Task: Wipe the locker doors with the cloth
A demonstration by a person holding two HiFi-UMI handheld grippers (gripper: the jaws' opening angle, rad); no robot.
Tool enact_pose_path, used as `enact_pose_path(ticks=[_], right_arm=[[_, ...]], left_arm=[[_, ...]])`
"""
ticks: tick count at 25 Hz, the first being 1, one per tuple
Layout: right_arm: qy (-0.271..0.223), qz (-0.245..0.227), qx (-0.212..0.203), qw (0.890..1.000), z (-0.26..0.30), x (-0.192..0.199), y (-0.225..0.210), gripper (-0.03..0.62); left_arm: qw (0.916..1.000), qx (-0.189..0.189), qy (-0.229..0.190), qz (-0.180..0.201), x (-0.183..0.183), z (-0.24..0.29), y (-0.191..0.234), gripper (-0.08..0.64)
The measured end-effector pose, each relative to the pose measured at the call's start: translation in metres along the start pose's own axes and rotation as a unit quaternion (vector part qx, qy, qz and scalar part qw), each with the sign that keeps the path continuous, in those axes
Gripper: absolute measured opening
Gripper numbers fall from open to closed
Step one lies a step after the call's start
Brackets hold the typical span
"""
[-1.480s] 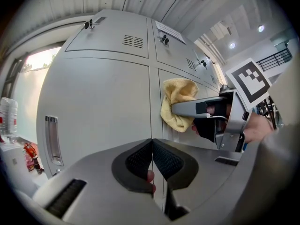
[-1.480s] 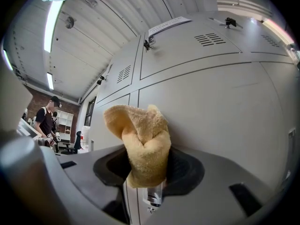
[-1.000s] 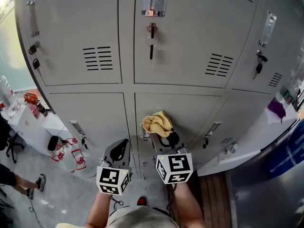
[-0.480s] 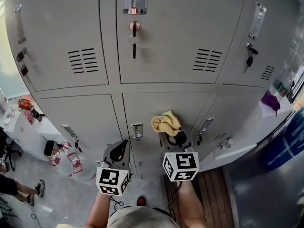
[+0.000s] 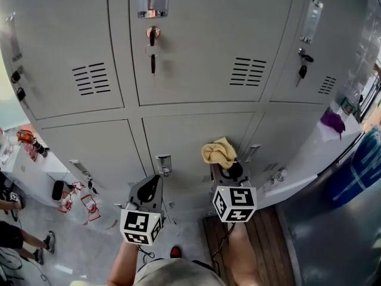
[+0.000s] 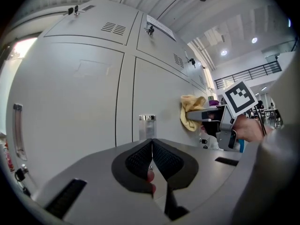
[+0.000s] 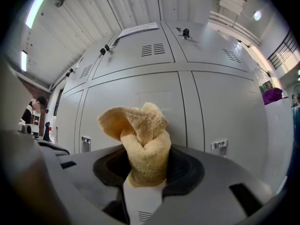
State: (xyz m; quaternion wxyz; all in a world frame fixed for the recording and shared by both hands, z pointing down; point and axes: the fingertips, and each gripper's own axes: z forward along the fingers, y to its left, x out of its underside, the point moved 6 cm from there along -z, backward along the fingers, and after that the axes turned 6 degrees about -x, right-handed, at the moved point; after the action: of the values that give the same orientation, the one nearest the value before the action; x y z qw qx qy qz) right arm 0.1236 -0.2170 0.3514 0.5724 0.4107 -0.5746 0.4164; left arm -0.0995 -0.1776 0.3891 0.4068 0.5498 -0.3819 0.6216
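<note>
With the right gripper pinching just a bunched end of the yellow cloth at the lower locker door (the left gripper sat pressed shut, empty), a stroke could have snagged a nearby latch and tugged the cloth free.

White bench right: purple object on top, kind unclear.

Floor was grey at left, with wooden planks at right. White surface stood far left, white ledge far right. Ceiling lights were on.
</note>
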Motion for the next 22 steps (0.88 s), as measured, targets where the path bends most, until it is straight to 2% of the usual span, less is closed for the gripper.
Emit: enact_pose_path(ticks=[16, 22], right_arm=[[0.009, 0.014, 0.063, 0.998, -0.017, 0.006, -0.053, 0.189], [0.007, 0.015, 0.070, 0.997, -0.018, 0.008, -0.057, 0.187]], left_arm=[[0.9998, 0.018, 0.000, 0.000, 0.000, 0.007, -0.009, 0.023], [0.9999, 0.017, 0.002, 0.001, 0.001, 0.006, -0.005, 0.023]])
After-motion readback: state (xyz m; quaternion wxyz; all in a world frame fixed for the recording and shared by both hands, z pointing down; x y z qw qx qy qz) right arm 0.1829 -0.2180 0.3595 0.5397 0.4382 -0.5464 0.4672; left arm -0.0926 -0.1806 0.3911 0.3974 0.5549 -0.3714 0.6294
